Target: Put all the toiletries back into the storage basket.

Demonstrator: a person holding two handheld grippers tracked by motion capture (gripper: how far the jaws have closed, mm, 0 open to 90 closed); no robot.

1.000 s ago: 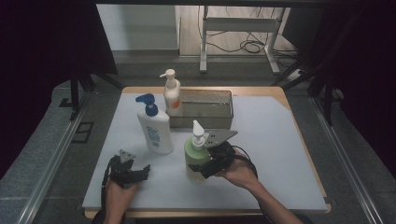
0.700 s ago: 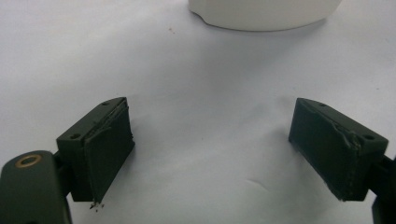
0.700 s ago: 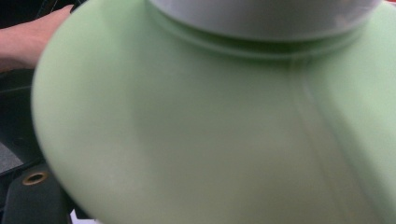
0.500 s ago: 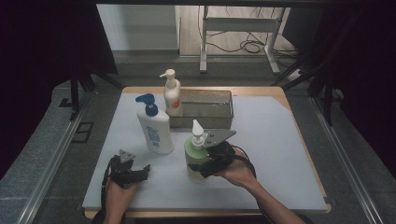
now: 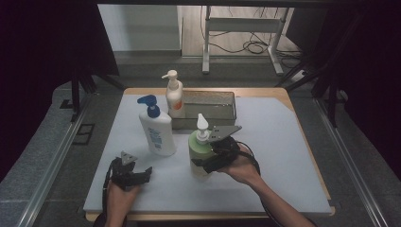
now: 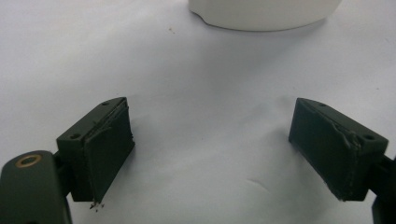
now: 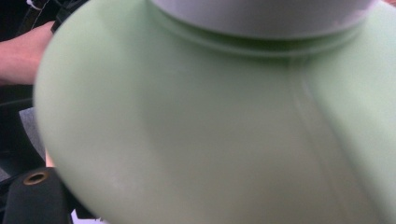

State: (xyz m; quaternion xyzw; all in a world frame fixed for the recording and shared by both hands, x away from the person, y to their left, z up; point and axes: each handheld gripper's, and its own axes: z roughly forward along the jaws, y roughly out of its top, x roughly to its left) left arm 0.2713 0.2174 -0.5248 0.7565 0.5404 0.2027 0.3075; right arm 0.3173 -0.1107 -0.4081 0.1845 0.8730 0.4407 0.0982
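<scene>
A pale green pump bottle (image 5: 198, 152) stands upright on the white mat, near its middle front. My right gripper (image 5: 211, 160) reaches in from the right with its jaws around the bottle's body, and I read it as shut on it. In the right gripper view the green bottle (image 7: 187, 130) sits so close that it hides the jaws. My left gripper (image 5: 141, 175) rests low at the front left, open, with bare mat between its fingers (image 6: 107, 144). The left gripper (image 6: 224, 154) points toward the base of a white bottle (image 6: 266, 11).
A white bottle with a blue pump (image 5: 158, 132) stands left of the green one. Behind it stands a white bottle with an orange label (image 5: 174, 97), beside a metal tray (image 5: 233, 112). The white mat (image 5: 279, 142) covers the tabletop.
The right hand and the green bottle have shifted only slightly. The left gripper has stayed where it was.
</scene>
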